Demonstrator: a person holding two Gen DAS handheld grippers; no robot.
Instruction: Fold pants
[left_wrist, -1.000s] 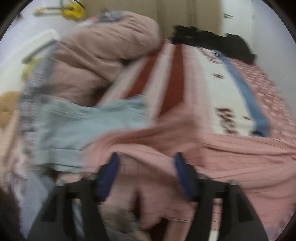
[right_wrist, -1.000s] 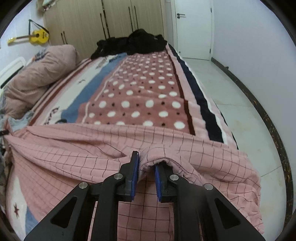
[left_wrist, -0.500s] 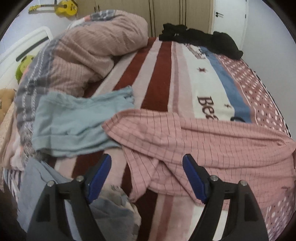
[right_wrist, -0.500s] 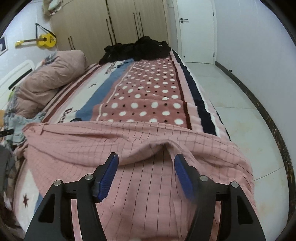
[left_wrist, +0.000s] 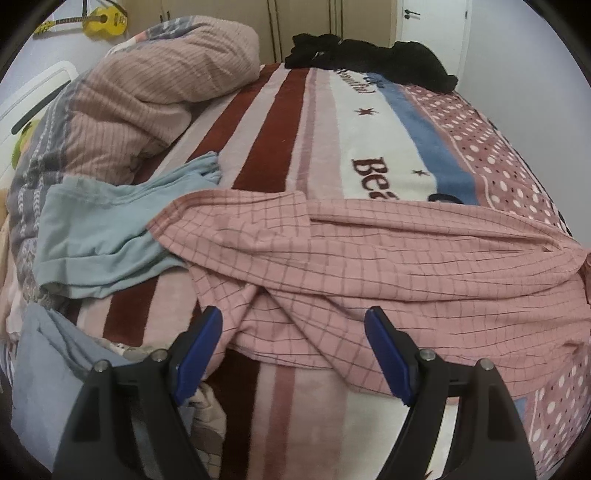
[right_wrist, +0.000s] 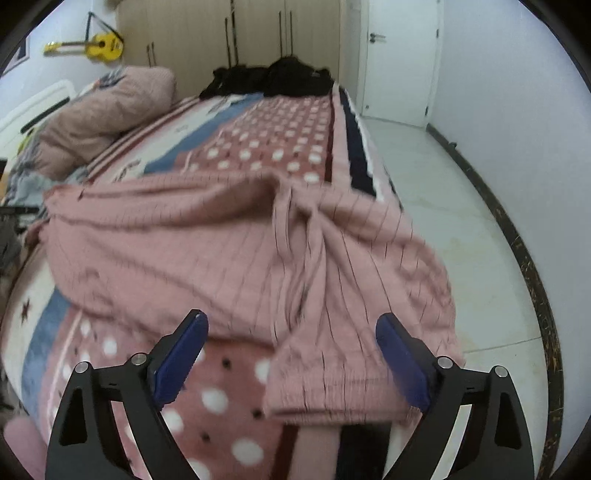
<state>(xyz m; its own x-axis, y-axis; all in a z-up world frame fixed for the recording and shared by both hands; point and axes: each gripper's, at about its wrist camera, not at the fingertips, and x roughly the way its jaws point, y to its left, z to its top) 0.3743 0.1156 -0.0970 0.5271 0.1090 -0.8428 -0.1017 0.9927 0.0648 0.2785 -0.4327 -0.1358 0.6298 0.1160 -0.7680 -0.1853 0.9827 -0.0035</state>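
While both grippers hang over the bed, the pink checked pants lie crosswise on the blanket, spread but rumpled. One end sits near the blue garment in the left wrist view; the other drapes toward the bed's edge beside the floor in the right wrist view.

The left gripper has its fingers spread wide with nothing pinched; twisted cloth lies ahead of the gap, untouched as far as I can tell. The right gripper is opening, its fingers wide apart, and the bunched end of the pants lies below and between them without being pressed.

The cloth looks thin, light and limp. It will likely sag, crease and slide over the plush blanket, so a pull at one spot would drag the whole piece instead of folding it. The crossed folds near the left gripper probably need smoothing first.

Good holds appear to be the hems or corners at each end, pinched through both layers, one gripper per end. The overhanging part near the edge may slip off if tugged that way.
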